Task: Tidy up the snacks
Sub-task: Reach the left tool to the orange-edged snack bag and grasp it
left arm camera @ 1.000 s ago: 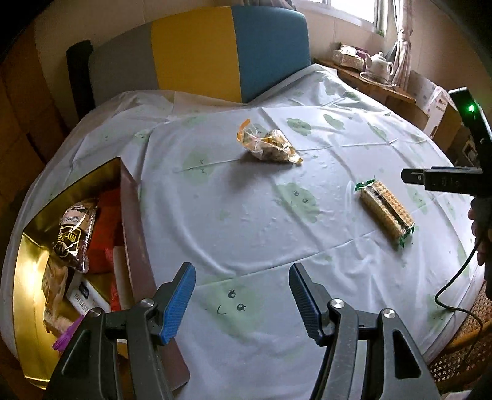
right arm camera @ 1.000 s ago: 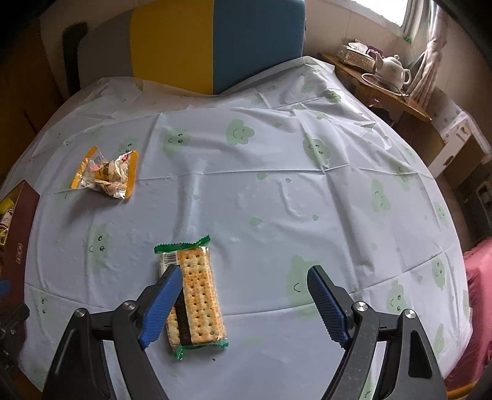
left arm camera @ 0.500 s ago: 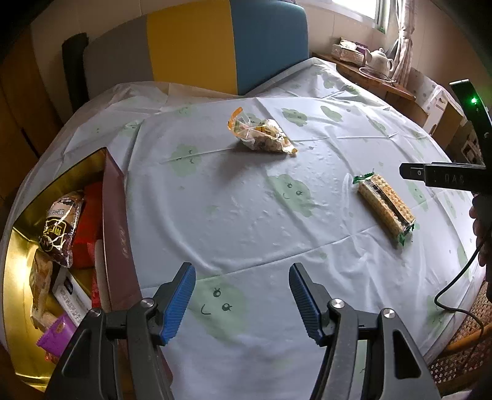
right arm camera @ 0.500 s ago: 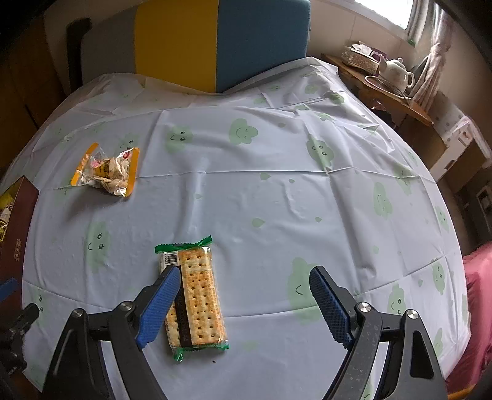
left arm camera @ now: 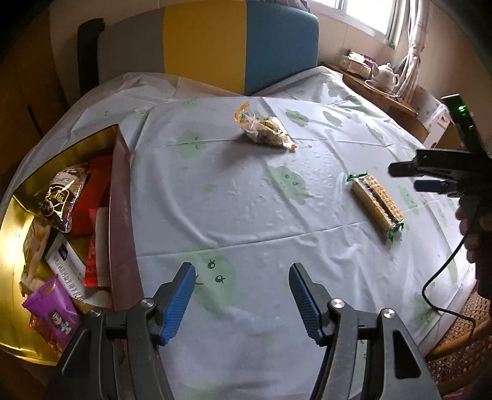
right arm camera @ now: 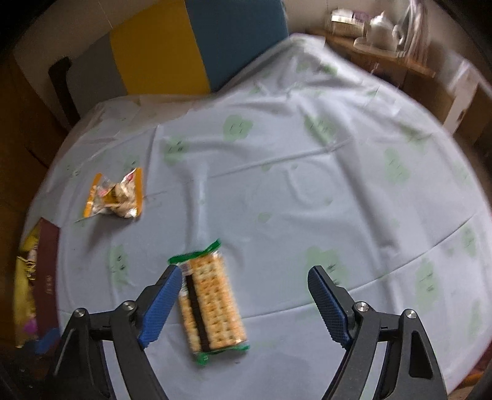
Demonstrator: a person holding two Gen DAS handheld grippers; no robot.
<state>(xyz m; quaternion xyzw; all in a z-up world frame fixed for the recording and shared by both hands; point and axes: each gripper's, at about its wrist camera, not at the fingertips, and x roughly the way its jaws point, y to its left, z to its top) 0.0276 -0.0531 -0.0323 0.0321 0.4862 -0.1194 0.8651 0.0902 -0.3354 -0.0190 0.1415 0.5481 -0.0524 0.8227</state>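
SETTING: home dining room | EVIDENCE: round counter (left arm camera: 246, 200) under cloud-print cloth; colour-block chair (left arm camera: 215, 46); teapot (left arm camera: 386, 73) on sideboard (left arm camera: 384, 95); curtained window (left arm camera: 369, 15)

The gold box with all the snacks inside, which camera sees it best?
The left wrist view. It looks straight into the open gold box, showing the packets inside clearly. The right wrist view is blurry and catches only the box's edge at the far left of the picture.

The right gripper (right arm camera: 243, 303) has rolled, so the green-ended clear cracker packet (right arm camera: 212, 300) now lies tilted, nearer between its open jaws, which just narrowed slightly.
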